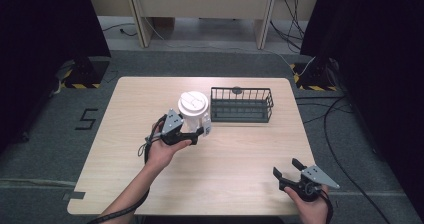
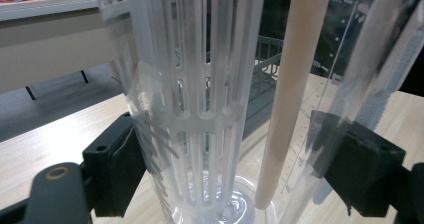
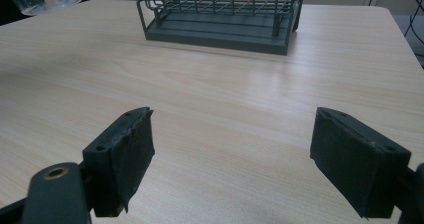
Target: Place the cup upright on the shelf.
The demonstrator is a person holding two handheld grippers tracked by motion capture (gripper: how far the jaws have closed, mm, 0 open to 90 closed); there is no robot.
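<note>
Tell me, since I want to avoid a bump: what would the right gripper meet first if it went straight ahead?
Probably the dark wire basket; the right gripper has bare light wooden table before it.

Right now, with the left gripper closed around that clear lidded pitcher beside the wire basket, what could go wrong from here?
1. The left gripper pinches the clear plastic pitcher with a white lid low on its smooth wall; it could slip or tip.
2. The dark wire basket stands close beside the pitcher, so a swing that way may knock it.
3. The right gripper sits open near the table's front edge, too far off to steady anything.
</note>
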